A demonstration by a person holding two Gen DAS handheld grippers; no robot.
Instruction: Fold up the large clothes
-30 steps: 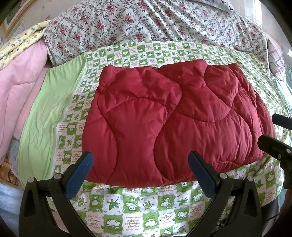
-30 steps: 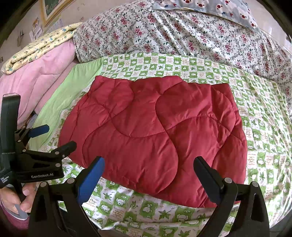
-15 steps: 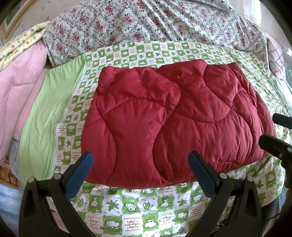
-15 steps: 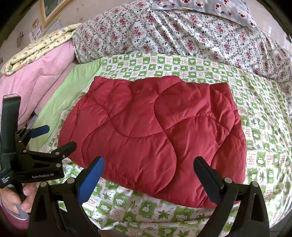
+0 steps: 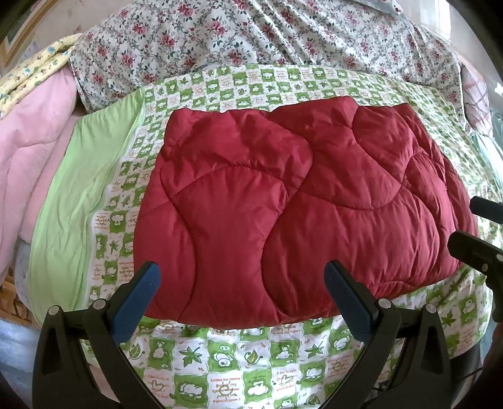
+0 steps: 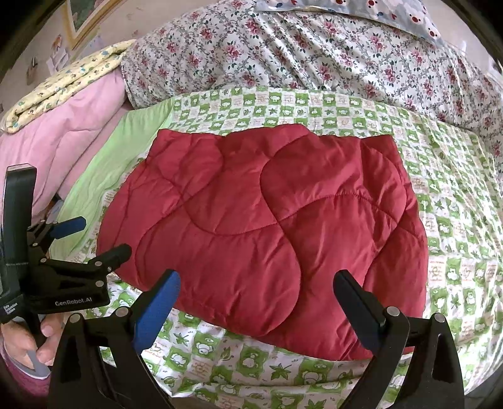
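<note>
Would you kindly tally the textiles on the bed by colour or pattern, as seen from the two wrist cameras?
Red quilted garment: 1
Green-and-white checked sheet: 1
Rose floral bedding: 1
Pink quilt: 1
Yellow patterned blanket: 1
Blue-grey spotted pillow: 1
Total: 6

Right tongs [image 5: 484, 232] cut off at frame edge, hand [image 6: 28, 339] half hidden — pink quilt [image 5: 34, 163] cropped
</note>
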